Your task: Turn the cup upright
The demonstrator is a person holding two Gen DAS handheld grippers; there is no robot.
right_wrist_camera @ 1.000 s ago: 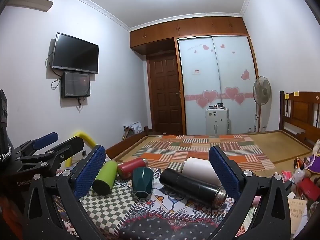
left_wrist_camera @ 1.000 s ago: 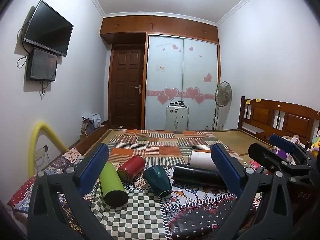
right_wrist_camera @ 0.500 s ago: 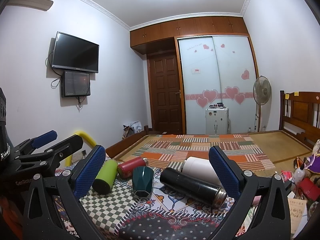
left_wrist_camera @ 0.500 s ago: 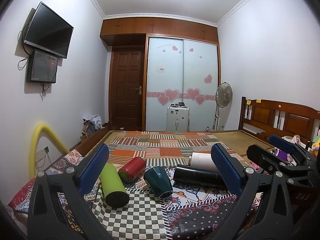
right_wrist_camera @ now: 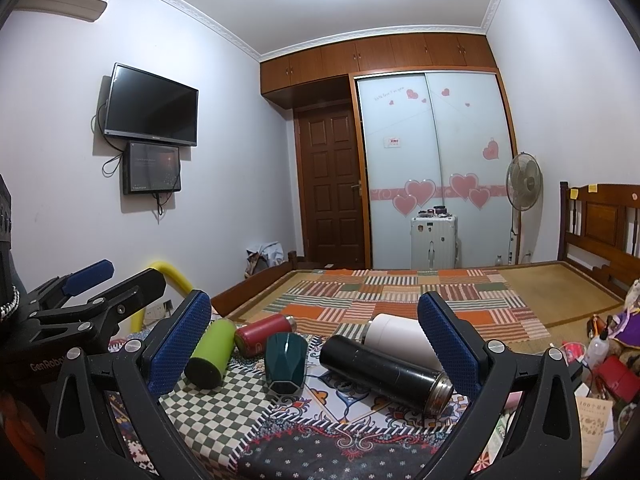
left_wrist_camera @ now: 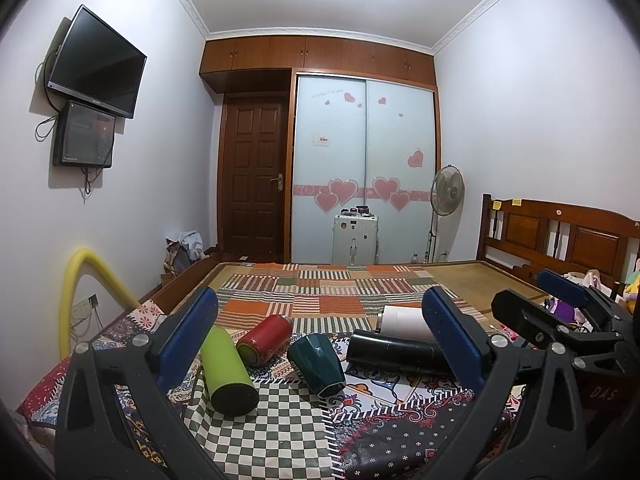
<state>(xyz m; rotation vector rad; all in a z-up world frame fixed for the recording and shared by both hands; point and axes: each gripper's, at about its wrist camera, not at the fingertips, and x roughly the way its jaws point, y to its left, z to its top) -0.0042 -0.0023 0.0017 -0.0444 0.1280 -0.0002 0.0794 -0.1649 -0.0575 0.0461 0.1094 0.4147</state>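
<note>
A dark green faceted cup [left_wrist_camera: 318, 364] lies on its side on the patterned cloth, between several bottles; it also shows in the right wrist view [right_wrist_camera: 286, 362]. My left gripper [left_wrist_camera: 320, 344] is open and empty, held back from the cup with its blue pads wide apart. My right gripper [right_wrist_camera: 314, 344] is open and empty too, a little short of the cup. Each gripper shows at the edge of the other's view.
Lying bottles flank the cup: lime green [left_wrist_camera: 228, 368], red [left_wrist_camera: 266, 338], black [left_wrist_camera: 396, 354] and white [left_wrist_camera: 404, 320]. A checkered cloth [left_wrist_camera: 276, 428] covers the near part. Clutter [right_wrist_camera: 600, 364] lies at the right. A wooden headboard [left_wrist_camera: 560, 236] stands at the right.
Both views have shifted only slightly. The cup and bottles lie as before, and both grippers stay open.
</note>
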